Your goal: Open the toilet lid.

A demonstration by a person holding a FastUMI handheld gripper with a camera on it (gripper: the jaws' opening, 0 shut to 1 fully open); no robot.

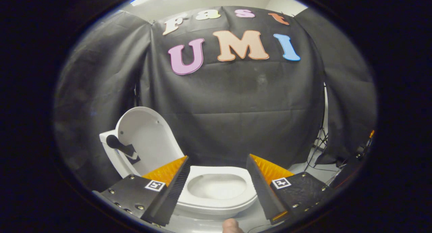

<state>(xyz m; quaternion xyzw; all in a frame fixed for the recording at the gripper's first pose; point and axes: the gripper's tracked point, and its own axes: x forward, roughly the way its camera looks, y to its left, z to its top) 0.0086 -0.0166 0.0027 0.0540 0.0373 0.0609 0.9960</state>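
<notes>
The lid (145, 135) stands raised, nearly upright and tilted a little back, resting against the tank (106, 138) behind it. It is off to the left, beyond the left finger. A dark lever-like piece (121, 147) sits across the lid's lower inner face; what it is cannot be told.

The toilet (219, 199) lies just ahead of the fingers and between them, its white seat (202, 172) down flat around the bowl (216, 186), which is pale and looks empty.

The gripper (216, 179) has its jaws spread wide, one finger on each side of the seat, gripping nothing and touching nothing that can be seen. A fingertip of a hand (232, 226) shows below, between the fingers.

The toilet stands on a pale floor (303, 167). Black cloth (236, 108) hangs behind and to both sides as the booth's wall, creased, reaching down to the floor. At the right, past the cloth's edge, a thin stand (320, 138) with splayed legs rests on the floor, with dark gear (357, 155) near it, too small to make out.
</notes>
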